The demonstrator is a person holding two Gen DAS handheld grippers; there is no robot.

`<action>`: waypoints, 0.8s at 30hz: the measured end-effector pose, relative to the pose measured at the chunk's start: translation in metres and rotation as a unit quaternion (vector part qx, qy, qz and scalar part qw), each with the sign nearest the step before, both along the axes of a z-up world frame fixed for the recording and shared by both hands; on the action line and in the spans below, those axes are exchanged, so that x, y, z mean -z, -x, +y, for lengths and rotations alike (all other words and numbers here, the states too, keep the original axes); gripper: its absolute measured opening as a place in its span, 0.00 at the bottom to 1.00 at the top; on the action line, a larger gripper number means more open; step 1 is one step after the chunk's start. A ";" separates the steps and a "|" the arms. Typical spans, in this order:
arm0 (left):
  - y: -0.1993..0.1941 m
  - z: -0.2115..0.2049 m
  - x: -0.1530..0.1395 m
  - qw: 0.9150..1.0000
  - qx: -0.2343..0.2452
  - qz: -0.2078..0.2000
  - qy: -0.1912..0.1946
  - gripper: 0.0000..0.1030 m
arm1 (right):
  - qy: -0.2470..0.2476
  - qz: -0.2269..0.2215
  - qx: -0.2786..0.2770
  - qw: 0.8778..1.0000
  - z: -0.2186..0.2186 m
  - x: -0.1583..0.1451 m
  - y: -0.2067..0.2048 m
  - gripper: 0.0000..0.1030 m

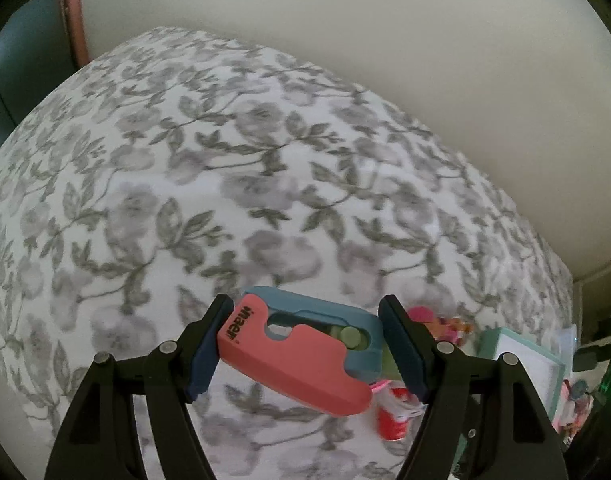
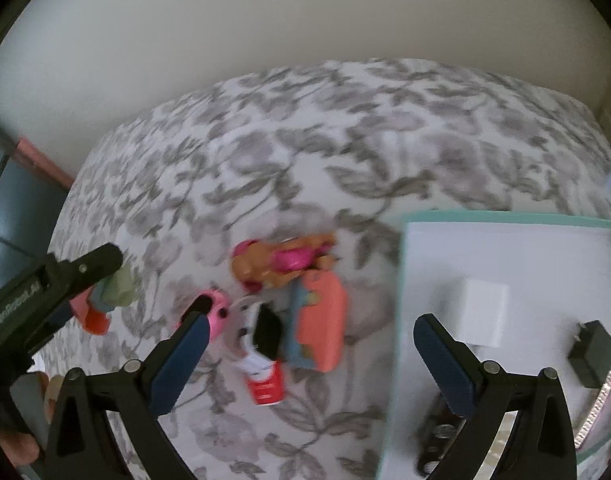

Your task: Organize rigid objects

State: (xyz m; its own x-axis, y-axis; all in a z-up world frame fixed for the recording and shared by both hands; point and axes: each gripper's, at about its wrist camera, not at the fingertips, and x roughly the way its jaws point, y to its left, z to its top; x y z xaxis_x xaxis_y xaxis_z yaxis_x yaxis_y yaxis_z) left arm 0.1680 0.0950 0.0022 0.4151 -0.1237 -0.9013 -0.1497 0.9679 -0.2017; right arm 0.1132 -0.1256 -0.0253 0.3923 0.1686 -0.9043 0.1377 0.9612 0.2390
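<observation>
The left gripper (image 1: 305,344) clamps a flat pink-and-blue cutter (image 1: 301,356) with a green button, tilted above the floral cloth (image 1: 225,160), while the right gripper (image 2: 309,360) stands apart, holding nothing.

Soft, even daylight, no hard shadows; motion blur smears the floral bedspread (image 2: 345,152) and toys (image 2: 283,266), perhaps worst in the right view; fisheye edges bend.

Toy pile (image 2: 281,300) at 6 o'clock of floral bedspread (image 2: 345,140) smeared by motion blur; figures not identified. Mint tray (image 2: 505,216) cut at 3 o'clock edge. Dark item (image 2: 435,440) at 5 o'clock partly hidden.
</observation>
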 end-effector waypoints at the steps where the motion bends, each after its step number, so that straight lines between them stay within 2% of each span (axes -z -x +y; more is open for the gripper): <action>1: 0.000 0.005 0.002 1.000 -0.004 0.003 0.002 0.74 | -0.001 0.000 -0.010 1.000 0.009 0.002 -0.001 1.00; 4: 0.002 0.013 0.005 1.000 -0.013 0.006 0.005 0.73 | -0.001 0.001 -0.029 1.000 0.024 0.006 -0.002 1.00; 10: 0.002 0.021 0.007 1.000 -0.019 0.006 0.013 0.73 | 0.003 0.018 -0.051 0.999 0.039 0.015 -0.003 0.85; 12: 0.001 0.021 0.009 1.000 -0.017 0.009 0.018 0.74 | 0.006 0.023 -0.059 0.998 0.041 0.017 -0.003 0.85; 15: 0.001 0.020 0.011 0.999 -0.016 0.013 0.024 0.74 | 0.025 0.032 -0.082 0.996 0.049 0.022 -0.003 0.83; 18: 0.001 0.019 0.013 0.999 -0.016 0.016 0.023 0.74 | 0.049 0.039 -0.104 0.993 0.059 0.027 -0.002 0.77; 24: -0.001 0.016 0.029 0.999 -0.015 0.037 0.023 0.74 | 0.091 0.038 -0.126 0.987 0.073 0.032 0.000 0.71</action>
State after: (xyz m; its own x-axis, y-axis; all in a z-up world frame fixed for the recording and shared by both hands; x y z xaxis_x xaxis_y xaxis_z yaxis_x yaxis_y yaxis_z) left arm 0.1693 0.1113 -0.0268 0.3518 -0.1547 -0.9232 -0.1949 0.9525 -0.2339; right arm 0.1137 -0.0531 -0.0574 0.2893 0.0851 -0.9535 -0.0998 0.9933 0.0583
